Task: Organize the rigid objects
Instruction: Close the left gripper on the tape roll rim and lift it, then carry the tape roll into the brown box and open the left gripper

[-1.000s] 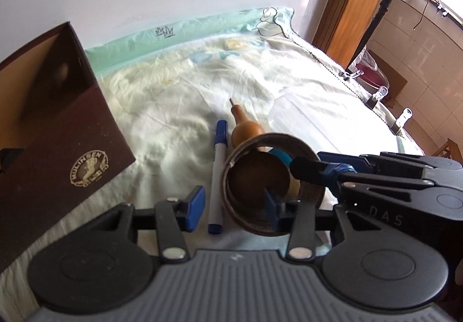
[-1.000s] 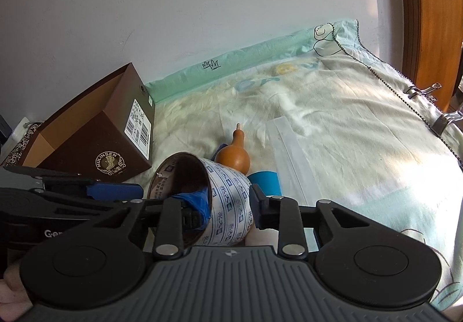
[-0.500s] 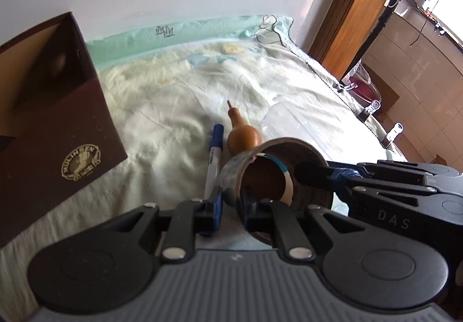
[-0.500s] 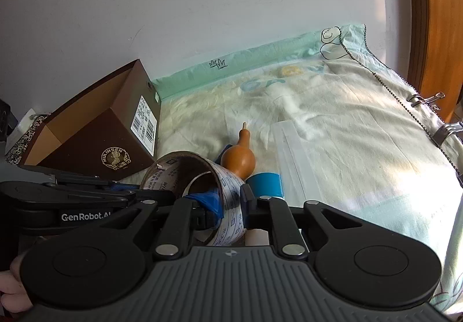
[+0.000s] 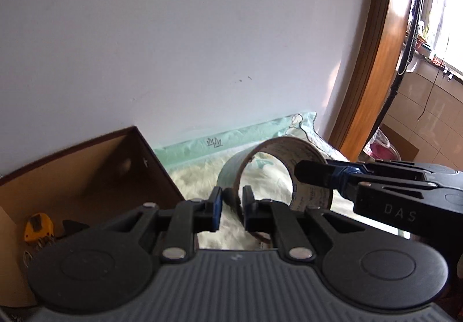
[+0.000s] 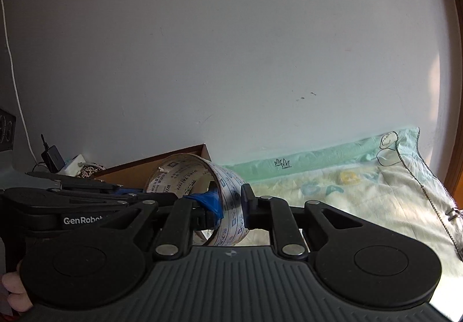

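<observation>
Tape roll (image 5: pixel 277 174) at lower centre, off the bedsheet (image 6: pixel 361 194), wall pinched by both left gripper (image 5: pixel 230 207) and right gripper (image 6: pixel 231 206), jaws closed tight; brown box (image 5: pixel 86 177) at lower left already holds items, roll not yet stowed.

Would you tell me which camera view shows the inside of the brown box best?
The left wrist view: the brown box opens toward it, showing a yellow item inside. The right wrist view shows only its rim behind the tape roll.
</observation>
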A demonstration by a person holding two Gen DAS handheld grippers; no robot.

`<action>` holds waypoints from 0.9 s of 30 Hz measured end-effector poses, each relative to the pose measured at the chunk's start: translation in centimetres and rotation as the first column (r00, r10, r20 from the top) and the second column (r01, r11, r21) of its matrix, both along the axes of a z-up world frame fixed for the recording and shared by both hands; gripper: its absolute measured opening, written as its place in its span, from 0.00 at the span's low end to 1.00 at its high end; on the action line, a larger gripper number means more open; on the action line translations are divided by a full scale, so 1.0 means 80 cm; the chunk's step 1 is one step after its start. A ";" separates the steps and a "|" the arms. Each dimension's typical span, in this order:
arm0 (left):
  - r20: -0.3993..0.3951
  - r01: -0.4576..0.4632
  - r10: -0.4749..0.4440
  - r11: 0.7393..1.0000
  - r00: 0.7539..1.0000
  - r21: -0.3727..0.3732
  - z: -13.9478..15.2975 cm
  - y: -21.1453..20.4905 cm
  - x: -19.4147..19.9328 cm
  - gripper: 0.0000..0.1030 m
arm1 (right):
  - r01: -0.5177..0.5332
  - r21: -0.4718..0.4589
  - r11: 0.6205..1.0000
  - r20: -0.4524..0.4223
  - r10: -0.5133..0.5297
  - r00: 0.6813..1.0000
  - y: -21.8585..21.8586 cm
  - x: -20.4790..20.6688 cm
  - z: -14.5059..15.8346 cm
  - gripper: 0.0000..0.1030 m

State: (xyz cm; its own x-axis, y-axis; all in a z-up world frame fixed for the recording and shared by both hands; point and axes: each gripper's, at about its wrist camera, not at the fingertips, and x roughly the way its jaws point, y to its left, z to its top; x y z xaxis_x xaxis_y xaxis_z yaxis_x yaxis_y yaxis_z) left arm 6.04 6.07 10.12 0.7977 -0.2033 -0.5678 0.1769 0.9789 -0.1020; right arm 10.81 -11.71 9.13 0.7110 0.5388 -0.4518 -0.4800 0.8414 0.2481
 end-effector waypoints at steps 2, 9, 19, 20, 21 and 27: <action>0.023 -0.053 0.053 0.999 0.998 0.005 0.011 0.024 0.000 0.07 | -0.059 0.006 0.998 0.049 0.059 0.997 0.029 0.013 0.010 0.00; -0.040 -0.232 0.231 0.972 0.972 -0.019 0.004 0.126 0.010 0.05 | -0.243 -0.017 0.970 0.057 0.243 0.968 0.141 0.060 -0.006 0.00; -0.346 -0.361 0.331 0.932 0.878 -0.023 -0.088 0.212 0.034 0.02 | -0.434 -0.164 0.886 -0.237 0.391 0.889 0.261 0.087 -0.065 0.00; -0.370 -0.369 0.339 0.929 0.865 -0.012 -0.096 0.217 0.035 0.02 | -0.451 -0.175 0.875 -0.280 0.395 0.875 0.270 0.091 -0.074 0.00; -0.400 -0.377 0.345 0.926 0.849 0.000 -0.105 0.222 0.035 0.02 | -0.459 -0.177 0.870 -0.310 0.394 0.865 0.275 0.094 -0.080 0.00; -0.475 -0.414 0.396 0.907 0.786 0.072 -0.134 0.249 0.037 0.02 | -0.514 -0.143 0.846 -0.511 0.382 0.770 0.307 0.104 -0.117 0.00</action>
State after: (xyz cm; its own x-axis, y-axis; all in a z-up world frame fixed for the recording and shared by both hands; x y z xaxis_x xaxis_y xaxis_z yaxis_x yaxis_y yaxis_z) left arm 8.97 26.00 -0.60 0.4498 0.0516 -0.8916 -0.3133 0.9440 -0.1034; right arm 19.16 12.88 -0.21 0.1001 0.5589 -0.8232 -0.7087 0.6208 0.3353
